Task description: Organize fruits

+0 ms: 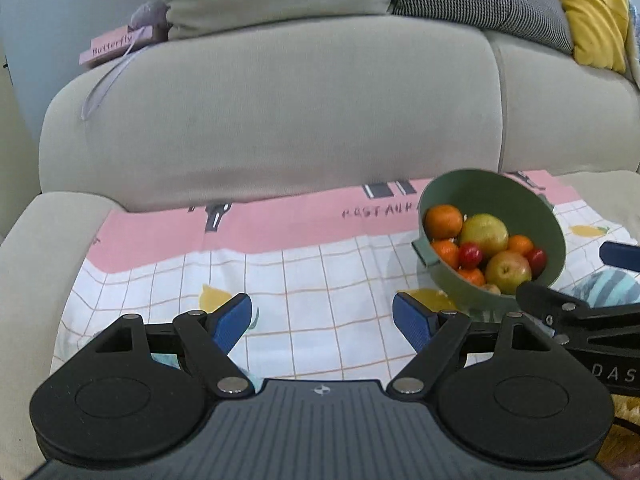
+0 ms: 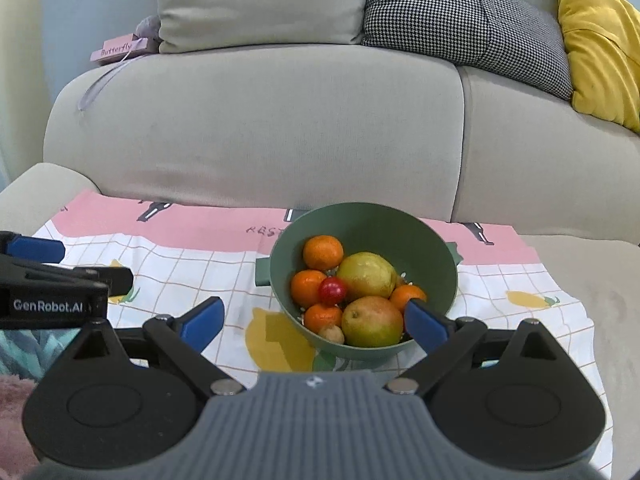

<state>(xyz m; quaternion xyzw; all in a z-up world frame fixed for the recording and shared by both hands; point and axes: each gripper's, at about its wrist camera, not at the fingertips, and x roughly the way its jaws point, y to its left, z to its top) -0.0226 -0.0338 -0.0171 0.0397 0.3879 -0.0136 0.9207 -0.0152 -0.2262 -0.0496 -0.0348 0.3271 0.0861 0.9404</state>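
A green bowl [image 2: 424, 240] with side handles stands on a checked cloth, also seen at the right as the bowl [image 1: 500, 196] in the left wrist view. It holds several oranges [image 2: 322, 252], a yellow-green pear [image 2: 367, 275], a red-green apple [image 2: 373, 321], small red fruits [image 2: 332, 291] and a small brown one [image 2: 333, 334]. My right gripper [image 2: 318, 322] hovers open just in front of the bowl, its right pad near the rim. My left gripper [image 1: 322, 322] is open over bare cloth, left of the bowl, with nothing between its fingers.
The pink-and-white checked cloth [image 1: 304, 280] covers a beige sofa seat [image 2: 580, 272]. Behind rise the sofa back [image 1: 280, 112] and cushions: beige, houndstooth [image 2: 460, 12] and yellow [image 2: 600, 40]. A pink "Butterfly" box [image 1: 116, 46] sits on the sofa's arm.
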